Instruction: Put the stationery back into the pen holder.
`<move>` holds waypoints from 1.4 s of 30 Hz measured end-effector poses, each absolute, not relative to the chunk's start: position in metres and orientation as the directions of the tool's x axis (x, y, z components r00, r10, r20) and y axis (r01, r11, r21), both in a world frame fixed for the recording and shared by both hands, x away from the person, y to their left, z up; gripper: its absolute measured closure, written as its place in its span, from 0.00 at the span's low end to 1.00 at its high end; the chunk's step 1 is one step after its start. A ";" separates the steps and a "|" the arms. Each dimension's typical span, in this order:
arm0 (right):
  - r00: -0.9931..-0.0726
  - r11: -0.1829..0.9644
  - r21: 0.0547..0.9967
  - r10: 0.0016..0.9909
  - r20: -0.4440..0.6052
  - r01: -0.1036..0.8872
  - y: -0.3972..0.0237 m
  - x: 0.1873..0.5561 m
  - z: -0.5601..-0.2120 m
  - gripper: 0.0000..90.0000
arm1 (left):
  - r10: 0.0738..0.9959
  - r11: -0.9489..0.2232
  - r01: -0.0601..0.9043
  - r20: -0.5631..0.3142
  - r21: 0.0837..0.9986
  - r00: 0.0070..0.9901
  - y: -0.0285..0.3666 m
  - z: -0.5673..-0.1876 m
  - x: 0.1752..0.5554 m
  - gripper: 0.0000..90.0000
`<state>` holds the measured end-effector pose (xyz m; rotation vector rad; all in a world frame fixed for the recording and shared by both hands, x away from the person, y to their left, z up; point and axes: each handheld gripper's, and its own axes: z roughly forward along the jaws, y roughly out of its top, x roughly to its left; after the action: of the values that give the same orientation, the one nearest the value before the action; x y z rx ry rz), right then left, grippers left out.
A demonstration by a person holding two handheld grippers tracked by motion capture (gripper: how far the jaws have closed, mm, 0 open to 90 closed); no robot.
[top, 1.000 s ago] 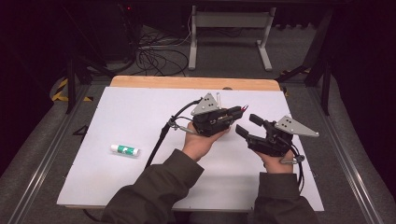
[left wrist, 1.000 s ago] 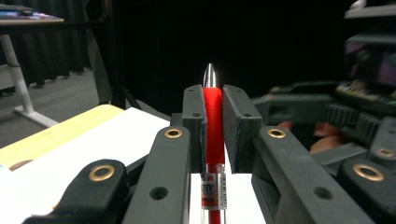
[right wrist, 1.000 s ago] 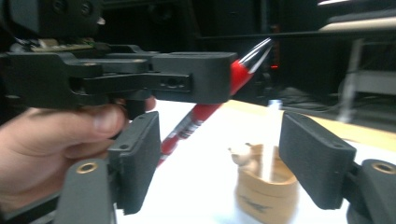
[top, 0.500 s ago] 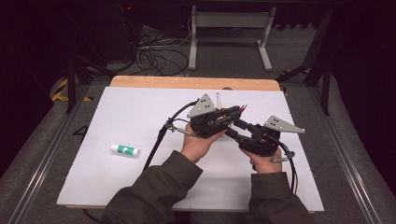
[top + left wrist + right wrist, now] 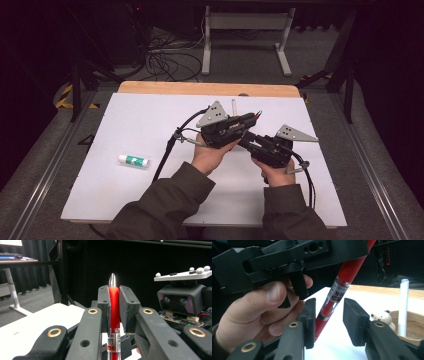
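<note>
Landmark: the red pen (image 5: pixel 114 315), one in number.

Step in hand, as we judge it: a handover of the pen from one gripper to the other, or pulling its end piece off.

1. Left gripper (image 5: pixel 114 293) — one. Its jaws are pressed together on the pen's red grip, and the silver tip stands up just past them. We see it held above the white table (image 5: pixel 150 115).
2. Right gripper (image 5: pixel 329 315) — one. Its jaws stand spread, one on each side of the pen's lower barrel near the printed label; the near pad looks close to touching the barrel, the other stands apart.
3. Next move, in our view: we close the right jaws squarely on the barrel before the left pair lets go, keeping the pen from tilting.
4. Left hand (image 5: pixel 259 315) — one, just beside the pen, fingers on the left gripper's trigger.
5. Glue stick (image 5: pixel 133 160) — one, lying well apart from the pen.
6. Wooden holder (image 5: pixel 412 326) — one, beyond the pen, with one white tube (image 5: pixel 403 307) upright in it and one small bear figure (image 5: pixel 382 316) at its rim.
</note>
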<state>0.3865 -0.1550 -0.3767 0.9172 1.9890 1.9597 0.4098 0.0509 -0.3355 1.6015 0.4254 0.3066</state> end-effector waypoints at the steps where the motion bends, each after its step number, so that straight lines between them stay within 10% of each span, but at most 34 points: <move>1: -0.786 -0.074 0.957 0.553 0.274 0.282 -0.154 0.386 -0.377 0.74 | 0.449 -0.043 0.086 -0.058 0.995 0.892 0.051 -0.336 0.410 0.89; 18: -0.778 -0.013 0.966 0.591 0.215 0.257 -0.151 0.388 -0.382 0.89 | 0.460 -0.047 0.094 -0.062 0.994 0.886 0.072 -0.337 0.404 0.87; 42: -0.719 0.047 0.987 0.691 0.081 0.156 -0.158 0.397 -0.381 0.89 | 0.552 -0.218 0.133 0.010 0.967 0.834 0.119 -0.353 0.388 0.49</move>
<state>0.3967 -0.1580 -0.3815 0.8494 1.9138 1.7141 0.3876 0.1191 -0.3529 1.7724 0.5263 0.4191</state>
